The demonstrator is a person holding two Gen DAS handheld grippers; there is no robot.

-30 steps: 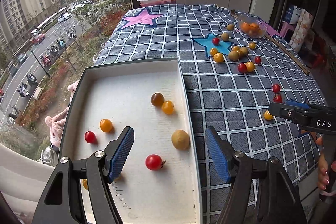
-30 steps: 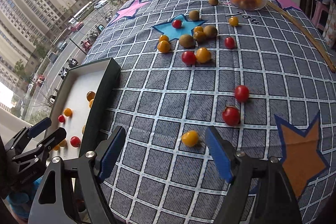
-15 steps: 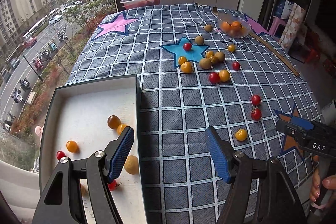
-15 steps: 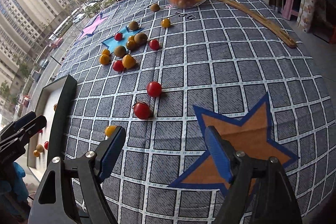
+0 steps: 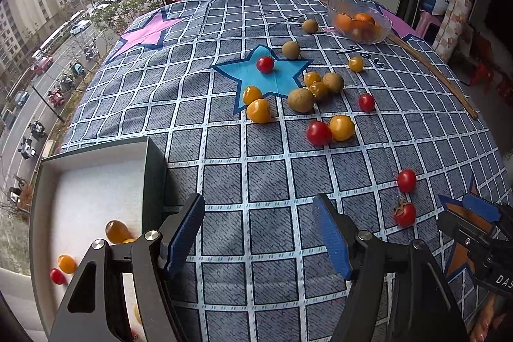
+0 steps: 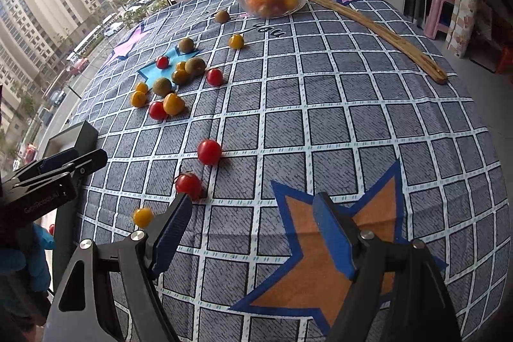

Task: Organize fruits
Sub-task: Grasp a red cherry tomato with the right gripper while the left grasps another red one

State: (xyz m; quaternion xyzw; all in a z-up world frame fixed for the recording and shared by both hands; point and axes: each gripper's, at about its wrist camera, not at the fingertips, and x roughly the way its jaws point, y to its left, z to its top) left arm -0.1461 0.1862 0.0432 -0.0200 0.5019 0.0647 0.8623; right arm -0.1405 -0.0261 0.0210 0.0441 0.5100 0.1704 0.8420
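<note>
Both grippers hung spread and empty over the bench: the left gripper (image 5: pixel 258 234) above bare checked cloth (image 5: pixel 224 149) just beside the box, the right gripper (image 6: pixel 253 233) above the near edge of an orange star (image 6: pixel 323 262) printed on that cloth. Just left of the left gripper sat the grey box (image 5: pixel 154 162) with a white floor, holding a brownish tomato (image 5: pixel 116 231), a small yellow one (image 5: pixel 66 263) and a small red one (image 5: pixel 57 276). Close to the right gripper's left finger lay a yellow cherry tomato (image 6: pixel 142 217) and a red tomato with a stem (image 6: pixel 188 183), with another red cherry tomato (image 6: pixel 209 152) just beyond. Farther out, a loose cluster of red and yellow tomatoes and brown-green round fruits (image 5: pixel 301 100) was scattered around a blue star (image 5: pixel 263 76). Beyond it stood a glass bowl (image 6: pixel 272 0) of oranges, a long wooden stick (image 6: pixel 378 32) beside it, and a pink star (image 5: pixel 150 32) toward the window.
</note>
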